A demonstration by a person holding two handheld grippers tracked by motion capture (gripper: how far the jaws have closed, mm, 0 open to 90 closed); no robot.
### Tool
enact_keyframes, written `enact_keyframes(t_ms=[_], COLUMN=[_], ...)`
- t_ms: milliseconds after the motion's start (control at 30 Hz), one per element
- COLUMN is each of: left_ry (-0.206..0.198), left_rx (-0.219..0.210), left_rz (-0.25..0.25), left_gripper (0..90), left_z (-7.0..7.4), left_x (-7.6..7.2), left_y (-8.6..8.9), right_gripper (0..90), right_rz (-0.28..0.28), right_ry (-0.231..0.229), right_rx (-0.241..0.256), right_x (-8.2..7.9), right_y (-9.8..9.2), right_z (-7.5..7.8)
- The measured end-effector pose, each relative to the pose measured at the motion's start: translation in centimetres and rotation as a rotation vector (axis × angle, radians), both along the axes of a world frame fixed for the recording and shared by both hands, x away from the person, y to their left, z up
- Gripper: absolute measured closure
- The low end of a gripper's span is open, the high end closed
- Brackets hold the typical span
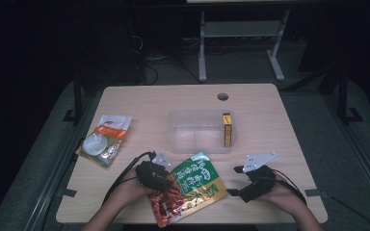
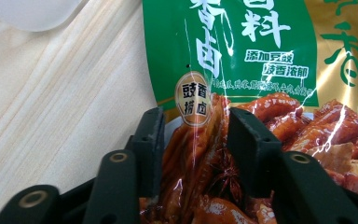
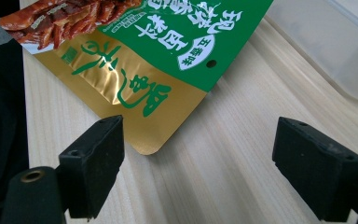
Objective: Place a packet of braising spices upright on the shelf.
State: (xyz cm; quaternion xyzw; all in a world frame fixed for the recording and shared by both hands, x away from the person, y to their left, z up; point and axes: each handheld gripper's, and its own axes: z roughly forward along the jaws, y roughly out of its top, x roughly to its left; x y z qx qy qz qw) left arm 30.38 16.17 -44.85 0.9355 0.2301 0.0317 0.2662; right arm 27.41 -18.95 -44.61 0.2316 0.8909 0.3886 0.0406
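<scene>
A sauce packet point(image 1: 190, 185), green and gold with a red food picture, lies near the table's front edge. My left gripper point(image 1: 166, 180) is at the packet's left side, shut on its red lower part. In the left gripper view the packet point(image 2: 242, 56) bunches up between the two black jaws of the left gripper point(image 2: 196, 135). My right gripper point(image 1: 233, 180) sits just right of the packet, open. In the right gripper view its jaws stand wide apart, the right gripper point(image 3: 198, 154) hovers over bare wood, and the packet's gold corner point(image 3: 144, 60) lies just ahead of them.
A clear plastic container point(image 1: 173, 130) stands mid-table with a yellow box point(image 1: 227, 129) upright at its right end. A white and orange packet point(image 1: 106, 139) lies at the left. A cable hole point(image 1: 222, 96) is near the far edge. The wooden table point(image 1: 279, 125) has bare room at the right.
</scene>
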Motion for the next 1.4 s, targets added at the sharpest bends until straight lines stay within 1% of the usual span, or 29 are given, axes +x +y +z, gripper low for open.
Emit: enact_keyframes(t_ms=[67, 100, 133, 167, 233, 267, 333, 367, 400, 533, 600, 633, 667, 733, 900, 1000, 1067, 1133, 1167, 1233, 1267, 1300, 1333, 1367, 1400], left_ry=[0.012, 0.017, 0.027, 0.032, 0.044, 0.049, 0.066, 0.071, 0.078, 0.068, 0.070, 0.073, 0.077, 0.082, 0.088, 0.077, 0.071, 0.058, 0.050, 0.030, 0.020, 0.010, 0.001, -0.004, -0.016], left_rx=[-0.008, -0.018, -0.029, -0.028, -0.043, -0.037, -0.044, -0.042, -0.052, -0.026, -0.018, -0.007, -0.012, -0.007, -0.008, -0.008, -0.023, -0.027, -0.026, -0.032, -0.032, -0.023, -0.024, -0.028, -0.023], left_rz=[-0.008, -0.005, -0.009, -0.017, -0.010, -0.017, -0.017, -0.018, -0.006, -0.030, -0.043, -0.054, -0.051, -0.055, -0.066, -0.071, -0.064, -0.057, -0.054, -0.050, -0.048, -0.057, -0.059, -0.056, -0.067], left_gripper=[61.5, 67.1, 67.1, 70.8, 76.9, 78.5, 81.7, 82.9, 82.9, 85.6, 87.3, 88.0, 88.5, 89.2, 89.7, 89.7, 89.8, 89.8, 89.8, 89.8, 89.9, 89.9, 89.9, 89.9, 89.9], left_z=[0.0, 0.0, -0.1, -0.1, -0.1, -0.1, -0.1, -0.1, -0.1, 0.0, 0.2, 0.3, 0.3, 0.5, 1.3, 2.1, 2.7, 3.4, 3.6, 4.4, 4.7, 5.0, 5.4, 5.7, 6.0], left_x=[0.1, 0.1, 0.1, 0.1, 0.0, 0.0, 0.2, 0.3, 0.2, 0.2, 0.2, 0.4, 0.3, 0.4, 0.8, 1.0, 1.2, 1.4, 1.4, 1.6, 1.7, 1.8, 1.9, 2.0, 2.1], left_y=[0.2, 0.2, 0.2, 0.2, 0.1, 0.1, 0.2, 0.2, 0.1, -0.2, -0.3, -0.3, -0.4, -0.5, -0.5, -0.4, -0.2, 0.0, 0.1, 0.2, 0.3, 0.4, 0.4, 0.4, 0.5], right_gripper=[16.2, 16.2, 16.2, 16.2, 16.2, 16.2, 16.3, 16.2, 16.2, 16.2, 16.2, 16.2, 16.2, 16.2, 16.2, 16.2, 16.2, 16.2, 16.2, 16.1, 16.1, 16.1, 16.0, 16.0, 16.0], right_rz=[0.002, 0.003, 0.003, 0.003, 0.001, 0.000, 0.004, 0.006, 0.006, 0.006, 0.006, 0.001, 0.002, 0.000, -0.008, -0.008, -0.008, -0.004, -0.008, -0.007, -0.004, -0.004, -0.004, -0.004, -0.002], right_ry=[-0.004, -0.005, -0.005, -0.004, -0.001, 0.000, -0.006, -0.006, -0.006, -0.005, -0.003, 0.003, 0.000, -0.002, -0.001, 0.003, 0.009, 0.010, 0.016, 0.015, 0.018, 0.018, 0.024, 0.024, 0.021], right_rx=[0.002, 0.001, 0.001, 0.001, -0.001, 0.000, 0.002, 0.002, 0.002, 0.001, 0.002, 0.000, 0.002, 0.003, 0.012, 0.013, 0.020, 0.029, 0.042, 0.050, 0.069, 0.069, 0.079, 0.079, 0.084], right_x=[0.0, 0.0, 0.0, 0.0, 0.0, 0.0, 0.0, 0.0, 0.0, 0.0, 0.1, 0.1, 0.1, 0.1, 0.1, 0.1, 0.1, 0.2, 0.1, 0.1, 0.1, 0.1, 0.1, 0.1, 0.1], right_y=[0.0, 0.0, 0.0, 0.0, 0.0, 0.0, 0.0, 0.0, 0.0, 0.0, 0.0, 0.0, -0.1, -0.1, -0.4, -0.4, -0.4, -0.4, -0.4, -0.4, -0.4, -0.4, -0.3, -0.3, -0.3], right_z=[0.0, 0.0, 0.0, 0.0, 0.0, 0.0, 0.0, 0.0, 0.0, 0.0, 0.0, 0.0, 0.0, 0.0, 0.2, 0.2, 0.2, 0.3, 0.4, 0.4, 0.6, 0.6, 0.7, 0.7, 0.8])
